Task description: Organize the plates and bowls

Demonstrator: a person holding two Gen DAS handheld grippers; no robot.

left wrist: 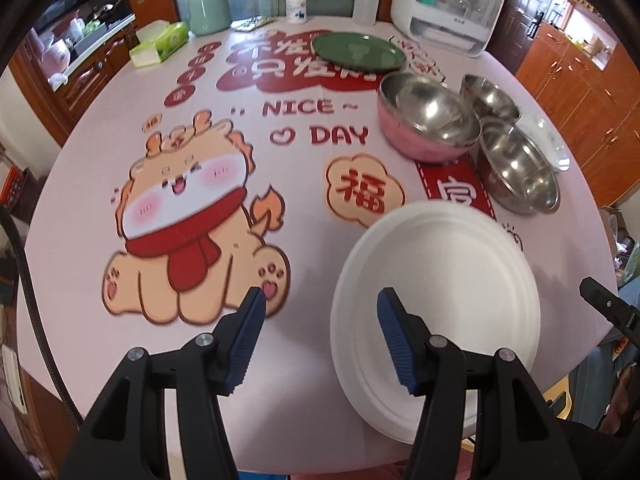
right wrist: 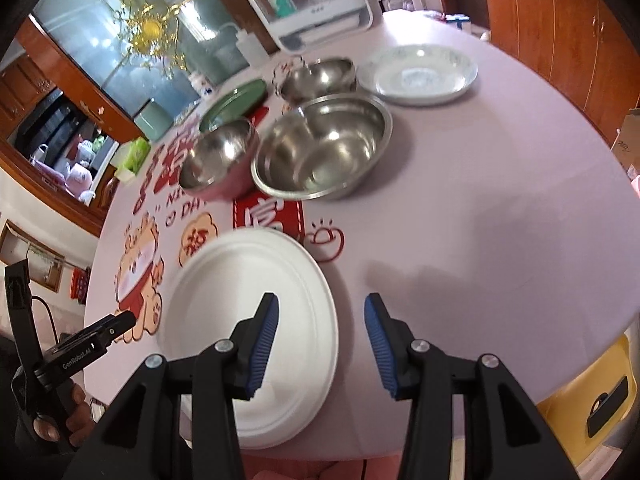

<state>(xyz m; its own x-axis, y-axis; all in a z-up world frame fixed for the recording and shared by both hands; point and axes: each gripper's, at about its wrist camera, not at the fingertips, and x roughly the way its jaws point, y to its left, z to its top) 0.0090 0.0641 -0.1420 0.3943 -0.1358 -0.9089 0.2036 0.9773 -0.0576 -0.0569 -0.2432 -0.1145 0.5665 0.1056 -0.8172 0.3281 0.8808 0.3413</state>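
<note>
The round white paper plate (left wrist: 436, 308) lies flat at the counter's (left wrist: 280, 360) near edge, both the left tongs (left wrist: 320, 340) and right tongs (right wrist: 322, 344) gaping empty over it, so gripping its rim seems next.

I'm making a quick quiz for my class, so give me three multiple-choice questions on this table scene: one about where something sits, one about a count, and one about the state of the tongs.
1. Where is the white plate?
A. At the near table edge
B. Inside a bowl
C. On the green plate

2. How many metal bowls are on the table?
A. One
B. Three
C. Five

3. What state are the left tongs and right tongs in?
A. Both open, holding nothing
B. Both shut on the white plate
C. Left shut, right open

Answers: 1 A, it lies flat nearest both cameras. 2 B, a pink-sided bowl, a large steel bowl and a small steel bowl show. 3 A, each pair stands apart with nothing between.
</note>
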